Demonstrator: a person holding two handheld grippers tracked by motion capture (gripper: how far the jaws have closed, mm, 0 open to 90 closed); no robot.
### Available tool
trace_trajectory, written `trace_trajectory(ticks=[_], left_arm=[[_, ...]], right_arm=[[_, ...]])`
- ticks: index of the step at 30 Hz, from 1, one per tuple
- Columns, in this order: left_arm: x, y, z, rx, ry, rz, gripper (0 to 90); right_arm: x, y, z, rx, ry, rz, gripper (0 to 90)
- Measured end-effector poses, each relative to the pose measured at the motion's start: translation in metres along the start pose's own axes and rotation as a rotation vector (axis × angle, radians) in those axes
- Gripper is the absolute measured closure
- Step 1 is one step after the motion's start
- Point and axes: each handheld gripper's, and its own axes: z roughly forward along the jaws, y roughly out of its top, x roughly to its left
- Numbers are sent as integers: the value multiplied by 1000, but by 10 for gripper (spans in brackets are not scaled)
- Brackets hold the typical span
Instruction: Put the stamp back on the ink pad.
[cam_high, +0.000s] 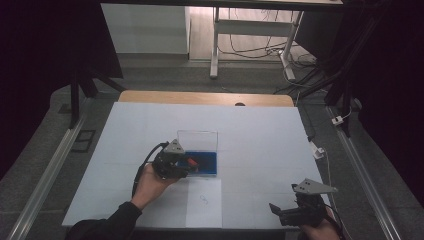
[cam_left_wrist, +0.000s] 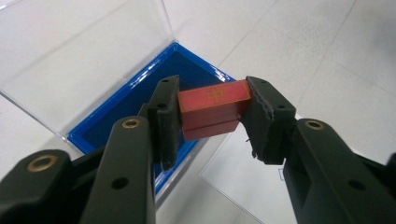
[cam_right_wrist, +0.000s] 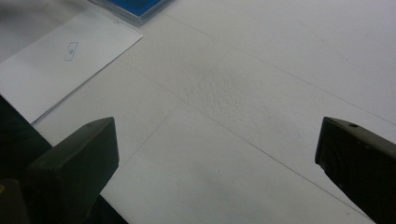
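Observation:
A blue-lined box (cam_high: 206, 163) with a clear lid (cam_high: 197, 140) standing upright sits mid-table. My left gripper (cam_high: 186, 164) hangs over the box's left part, shut on a red block (cam_left_wrist: 212, 108) that bears a gold mark; the block shows as a small red spot (cam_high: 191, 161) in the high view. In the left gripper view the blue box interior (cam_left_wrist: 135, 105) lies below and behind the block, with the clear lid (cam_left_wrist: 79, 51) beyond. My right gripper (cam_high: 280, 212) rests near the table's front right, open, its two black fingers (cam_right_wrist: 74, 163) wide apart over bare white surface.
A white sheet of paper (cam_high: 204, 202) with a small mark lies in front of the box; it is the paper (cam_right_wrist: 60, 58) at the upper left of the right gripper view. The white table cover (cam_high: 260, 135) ends at a wooden far edge (cam_high: 205, 97). Cables lie at the right (cam_high: 320, 150).

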Motion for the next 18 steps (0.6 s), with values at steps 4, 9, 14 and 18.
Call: trace_trajectory(ticks=[4, 9, 14, 18], left_arm=[[4, 2, 4, 3, 10, -1, 577], [9, 6, 10, 5, 21, 2, 576], [15, 9, 15, -2, 32, -8, 577], [20, 10, 21, 5, 41, -13, 576]], right_arm=[[1, 0, 0, 0, 0, -5, 0], [0, 0, 0, 0, -1, -4, 0], [0, 0, 0, 2, -1, -5, 0], [1, 0, 0, 1, 1, -6, 0]])
